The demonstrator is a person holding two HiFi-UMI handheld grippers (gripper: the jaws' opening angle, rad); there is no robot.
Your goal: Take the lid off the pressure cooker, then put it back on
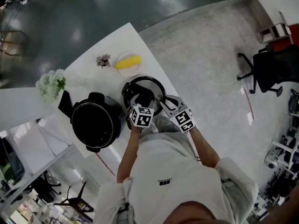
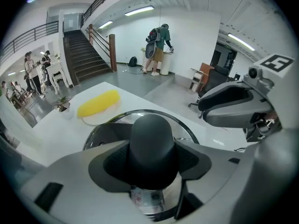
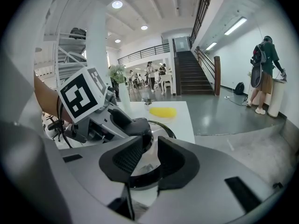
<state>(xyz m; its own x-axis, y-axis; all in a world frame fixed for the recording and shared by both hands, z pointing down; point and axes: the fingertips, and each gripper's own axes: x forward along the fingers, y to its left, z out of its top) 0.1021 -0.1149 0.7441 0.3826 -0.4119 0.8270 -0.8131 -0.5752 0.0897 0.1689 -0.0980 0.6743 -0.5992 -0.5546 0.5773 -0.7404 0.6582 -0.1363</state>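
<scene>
The lid (image 1: 153,84) is laid flat on the white table (image 1: 117,45), off the pressure cooker (image 1: 96,122). The lid's black knob (image 2: 152,129) is held tight between the fingers of the left gripper (image 2: 152,164), with a pad pressed on each side. The fingers of the right gripper (image 3: 148,155) are kept a little apart. The lid's edge is seen in the gap, and nothing is squeezed there.

The open pressure cooker is stood just to the left of the left fingers. Past both sets of fingers, farther along the table, a yellow thing (image 1: 128,62) is seen on a small plate (image 1: 127,72), with a tiny plant (image 1: 103,60) beside it. White flowers (image 1: 51,84) are placed beyond the pressure cooker, well away from the fingers. The table is smooth and white.

To the right of the right fingers, a grey speckled floor (image 1: 210,55) is seen, with a black chair (image 1: 268,71) on it. Far ahead of the fingers, stairs (image 2: 84,55) and some people (image 2: 35,73) are seen in a big bright room.
</scene>
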